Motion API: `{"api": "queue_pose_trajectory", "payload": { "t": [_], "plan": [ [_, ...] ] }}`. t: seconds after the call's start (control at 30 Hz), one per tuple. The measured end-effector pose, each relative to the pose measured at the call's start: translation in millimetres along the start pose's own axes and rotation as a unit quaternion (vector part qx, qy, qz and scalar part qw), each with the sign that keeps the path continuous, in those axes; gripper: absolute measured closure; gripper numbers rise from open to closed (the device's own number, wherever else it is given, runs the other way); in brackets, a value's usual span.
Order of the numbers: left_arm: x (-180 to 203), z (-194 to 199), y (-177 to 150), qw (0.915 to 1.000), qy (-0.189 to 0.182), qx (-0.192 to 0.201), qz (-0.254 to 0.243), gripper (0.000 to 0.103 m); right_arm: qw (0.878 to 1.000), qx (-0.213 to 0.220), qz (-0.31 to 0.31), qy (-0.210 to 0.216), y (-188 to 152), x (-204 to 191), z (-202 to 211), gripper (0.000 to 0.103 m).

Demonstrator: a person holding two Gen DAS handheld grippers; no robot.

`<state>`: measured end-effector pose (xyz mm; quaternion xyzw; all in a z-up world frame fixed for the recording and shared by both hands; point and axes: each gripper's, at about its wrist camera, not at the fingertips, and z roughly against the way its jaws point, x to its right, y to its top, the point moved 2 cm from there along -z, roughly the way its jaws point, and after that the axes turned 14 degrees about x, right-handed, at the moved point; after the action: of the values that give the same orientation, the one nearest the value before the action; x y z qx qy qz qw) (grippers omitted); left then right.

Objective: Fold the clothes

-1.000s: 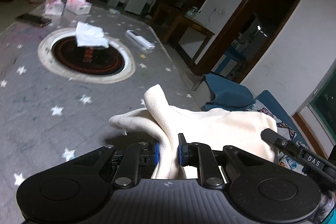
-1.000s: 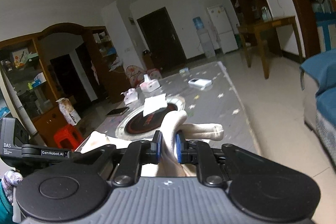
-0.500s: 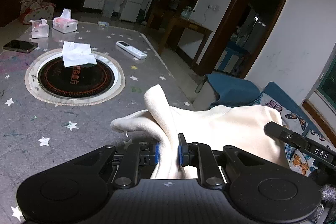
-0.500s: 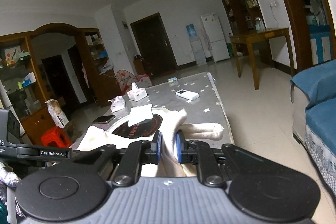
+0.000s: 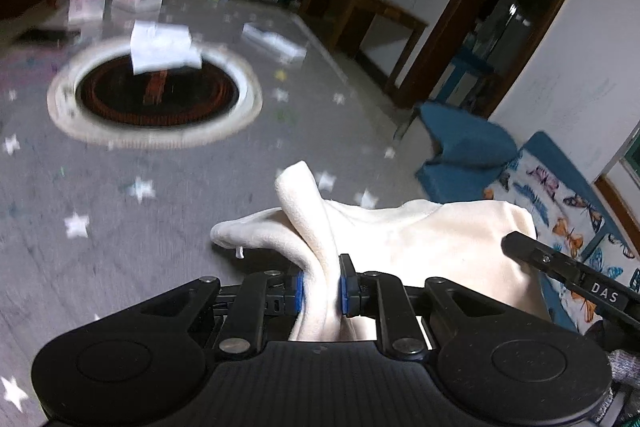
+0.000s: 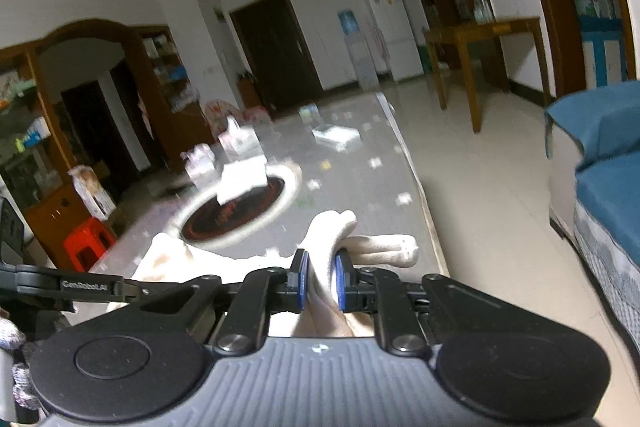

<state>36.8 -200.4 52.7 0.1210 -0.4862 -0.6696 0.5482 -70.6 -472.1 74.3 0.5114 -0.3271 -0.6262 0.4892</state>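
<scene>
Left gripper (image 5: 322,287): blue pads closed tight on a bunched fold of the cream garment (image 5: 420,243); cloth squeezed between them and rising in a loop above the jaws. Held above the grey star-print table (image 5: 120,187), tilted down toward it.

Right gripper (image 6: 319,283): likewise clamped on a pinch of the same garment (image 6: 376,247), a knob of fabric standing up past the pads. Levelled out over the table's edge (image 6: 424,211).

Garment: soft, pale cream, fleece-like. Slung between the two grippers, draped in a broad sheet off to the left gripper's right side; a sleeve-like end juts out sideways beyond each grip.

Beyond: white tissue (image 5: 164,47) lying on a round black inset (image 5: 160,95) in the table. Blue sofa (image 5: 468,147) at right. Both views motion-blurred.
</scene>
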Motion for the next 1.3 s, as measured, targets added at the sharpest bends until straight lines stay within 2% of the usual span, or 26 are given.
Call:
{"api": "queue_pose_trajectory", "payload": {
  "t": [0.13,0.3,0.4,0.5,0.57,0.6,0.63,0.7,0.73,0.87,0.93,1.3],
  "plan": [
    [-12,-11,-12,0.9996,0.014,-0.025,0.005,0.085,0.999,-0.025,0.011,-0.021,-13,6,-8,0.090],
    [-23,-13,-20,0.9987,0.036,-0.034,-0.007,0.076,0.997,-0.057,0.024,-0.047,-30,14,-17,0.089],
    [-21,-13,-24,0.9979,0.050,-0.033,-0.026,0.064,0.995,-0.068,0.050,-0.059,-37,13,-20,0.082],
    [-15,-11,-28,0.9956,0.063,-0.024,-0.064,0.053,0.991,-0.073,0.084,-0.081,-44,9,-23,0.080],
    [-13,-8,-30,0.9933,0.076,-0.018,-0.085,0.042,0.989,-0.071,0.100,-0.086,-47,6,-23,0.074],
    [-12,-7,-31,0.9923,0.081,-0.016,-0.093,0.041,0.988,-0.070,0.108,-0.088,-48,4,-22,0.065],
    [-12,-6,-33,0.9916,0.083,-0.014,-0.098,0.038,0.987,-0.067,0.114,-0.089,-49,2,-21,0.060],
    [-11,-2,-36,0.9906,0.085,-0.010,-0.107,0.034,0.986,-0.062,0.125,-0.088,-49,-3,-18,0.058],
    [-11,-1,-37,0.9902,0.087,-0.008,-0.109,0.032,0.986,-0.059,0.128,-0.088,-50,-6,-16,0.052],
    [-9,5,-43,0.9886,0.095,0.000,-0.117,0.026,0.987,-0.051,0.130,-0.084,-52,-17,-9,0.044],
    [-8,9,-47,0.9881,0.099,0.003,-0.118,0.022,0.988,-0.049,0.127,-0.079,-54,-22,-4,0.036],
    [2,34,-63,0.9834,0.113,0.026,-0.140,0.006,0.987,-0.042,0.139,-0.066,-73,-48,17,0.018]
  ]
}}
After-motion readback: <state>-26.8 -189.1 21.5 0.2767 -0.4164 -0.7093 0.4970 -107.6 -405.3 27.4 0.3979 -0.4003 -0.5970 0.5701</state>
